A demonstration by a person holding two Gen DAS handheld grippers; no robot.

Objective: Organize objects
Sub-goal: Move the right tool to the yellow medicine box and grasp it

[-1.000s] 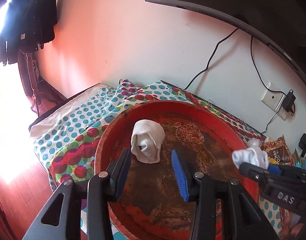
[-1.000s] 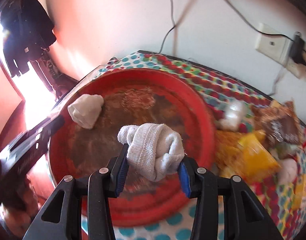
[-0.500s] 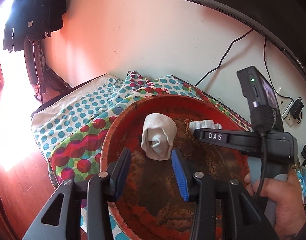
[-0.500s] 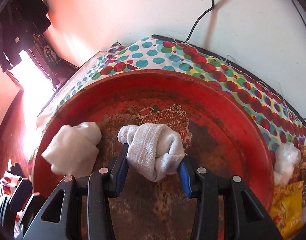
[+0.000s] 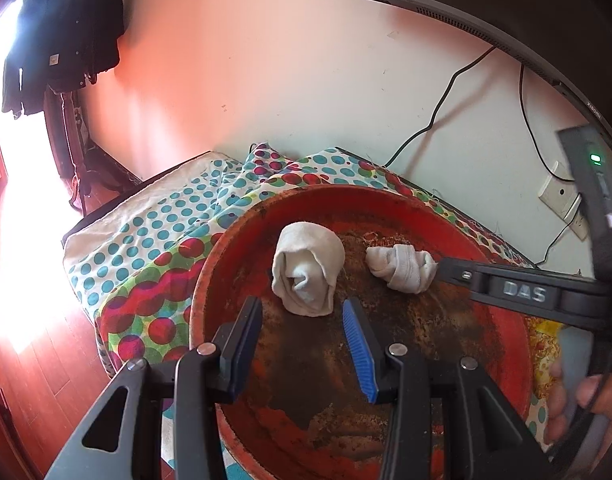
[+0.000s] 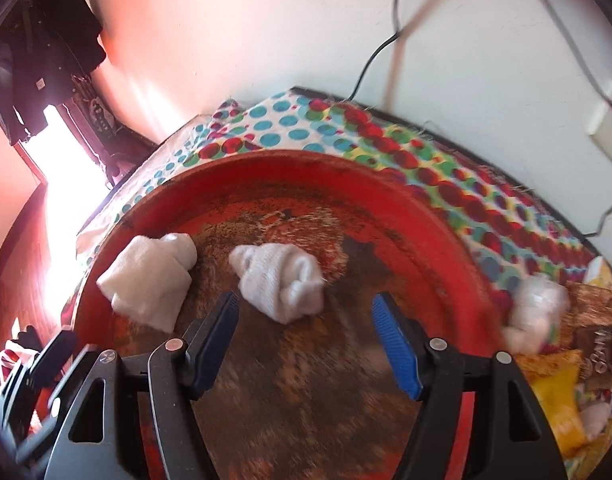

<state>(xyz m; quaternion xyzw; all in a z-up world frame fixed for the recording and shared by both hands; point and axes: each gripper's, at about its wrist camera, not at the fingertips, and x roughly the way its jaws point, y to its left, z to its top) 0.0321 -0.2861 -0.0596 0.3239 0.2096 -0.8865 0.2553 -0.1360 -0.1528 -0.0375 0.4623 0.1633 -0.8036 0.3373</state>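
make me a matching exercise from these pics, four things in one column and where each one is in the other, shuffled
Things
1. round rusty red metal tray
2. white knotted sock
3. cream rolled sock
4. yellow snack packet

Places
a. lying free ahead of the open right gripper
b. outside the tray, among the clutter beside it
c. on the polka-dot cloth
d. in the tray, ahead of the left gripper

Pairs: 1-c, 2-a, 3-d, 4-b

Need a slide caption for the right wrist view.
Right tool, just opened, above white sock bundle lying in red tray.
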